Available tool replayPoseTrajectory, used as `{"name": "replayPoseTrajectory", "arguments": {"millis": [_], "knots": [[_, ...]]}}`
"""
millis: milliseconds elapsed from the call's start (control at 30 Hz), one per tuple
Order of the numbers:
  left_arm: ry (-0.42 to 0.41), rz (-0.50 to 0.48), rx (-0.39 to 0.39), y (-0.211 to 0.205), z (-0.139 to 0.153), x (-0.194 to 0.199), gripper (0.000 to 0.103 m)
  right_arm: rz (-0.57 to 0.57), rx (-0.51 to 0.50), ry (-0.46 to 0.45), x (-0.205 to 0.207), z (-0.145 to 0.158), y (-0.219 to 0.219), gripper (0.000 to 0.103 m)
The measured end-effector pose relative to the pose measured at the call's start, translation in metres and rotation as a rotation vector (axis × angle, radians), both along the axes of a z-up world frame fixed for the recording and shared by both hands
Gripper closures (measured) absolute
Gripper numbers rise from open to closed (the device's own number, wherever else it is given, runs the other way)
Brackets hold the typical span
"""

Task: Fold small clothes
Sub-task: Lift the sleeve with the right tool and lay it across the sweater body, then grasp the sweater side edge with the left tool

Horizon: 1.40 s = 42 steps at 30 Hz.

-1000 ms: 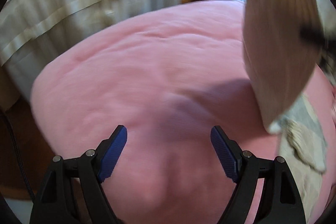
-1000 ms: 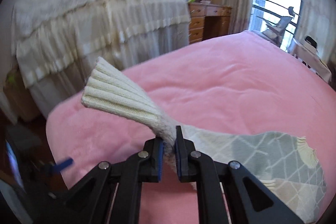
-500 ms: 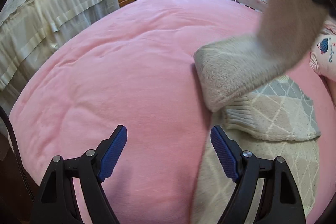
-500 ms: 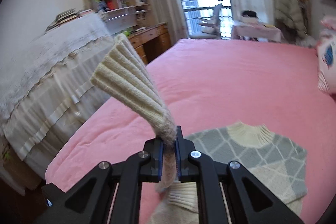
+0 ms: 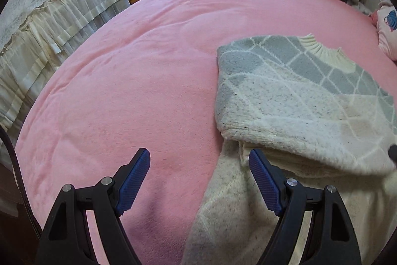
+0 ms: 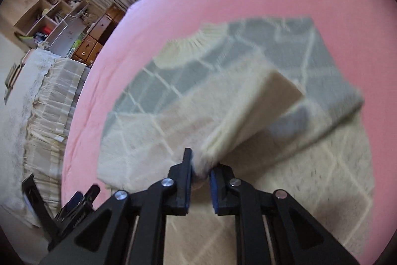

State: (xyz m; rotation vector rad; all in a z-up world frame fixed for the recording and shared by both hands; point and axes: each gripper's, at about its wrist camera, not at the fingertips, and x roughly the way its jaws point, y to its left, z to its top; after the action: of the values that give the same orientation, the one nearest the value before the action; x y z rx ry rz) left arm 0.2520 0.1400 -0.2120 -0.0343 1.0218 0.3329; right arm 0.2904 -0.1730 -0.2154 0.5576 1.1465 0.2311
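Open left hand-held gripper [image 5: 199,174], folded sweater [image 5: 297,103], pink bedspread [image 5: 139,81]

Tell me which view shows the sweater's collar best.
Left wrist view: the sweater's ribbed collar is sharp and whole there. The right wrist view shows the collar too, but smeared by motion blur, with the folded sleeve filling the foreground.

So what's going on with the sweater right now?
A person is folding a grey-and-cream knit sweater on the pink bedspread. The right gripper has laid a sleeve across the sweater's body, and its jaws are opening with the sleeve between them. The left gripper hovers open and empty at the sweater's edge.
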Motion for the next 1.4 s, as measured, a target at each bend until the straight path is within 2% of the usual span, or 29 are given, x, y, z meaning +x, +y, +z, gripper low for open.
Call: {"name": "replayPoseTrajectory", "arguments": {"millis": [33,267,433,533,700,733,767,833,1033,1400], "knots": [[0.004,0.005,0.003,-0.001,-0.003,0.002,0.022,0.002,0.008,0.023,-0.003,-0.006,-0.007,0.072],[-0.026,0.033,-0.008,0.002,-0.008,0.007,0.022,0.032,-0.009,-0.001,-0.022,0.000,-0.042,0.062],[-0.045,0.033,-0.005,0.004,-0.011,0.011,0.022,-0.015,0.072,0.002,-0.017,-0.001,-0.076,0.062],[-0.056,0.041,-0.028,0.009,-0.014,0.013,0.022,-0.010,0.117,0.020,-0.006,-0.009,-0.081,0.062],[-0.063,0.070,-0.080,0.018,-0.017,0.016,0.022,0.015,0.066,0.040,0.012,-0.022,-0.071,0.062],[-0.064,0.075,-0.083,0.019,-0.018,0.017,0.022,0.021,0.012,0.026,0.014,-0.019,-0.065,0.072],[-0.066,0.079,-0.084,0.019,-0.019,0.018,0.022,0.028,-0.039,0.014,0.014,-0.016,-0.061,0.095],[-0.069,0.082,-0.088,0.020,-0.019,0.019,0.022,0.050,-0.106,-0.040,0.013,-0.001,-0.053,0.096],[-0.071,0.102,-0.092,0.018,-0.020,0.024,0.022,0.072,-0.293,-0.288,0.010,0.073,-0.031,0.098],[-0.073,0.154,-0.119,0.023,-0.022,0.028,0.022,0.083,-0.403,-0.536,0.050,0.158,-0.007,0.100]]}}
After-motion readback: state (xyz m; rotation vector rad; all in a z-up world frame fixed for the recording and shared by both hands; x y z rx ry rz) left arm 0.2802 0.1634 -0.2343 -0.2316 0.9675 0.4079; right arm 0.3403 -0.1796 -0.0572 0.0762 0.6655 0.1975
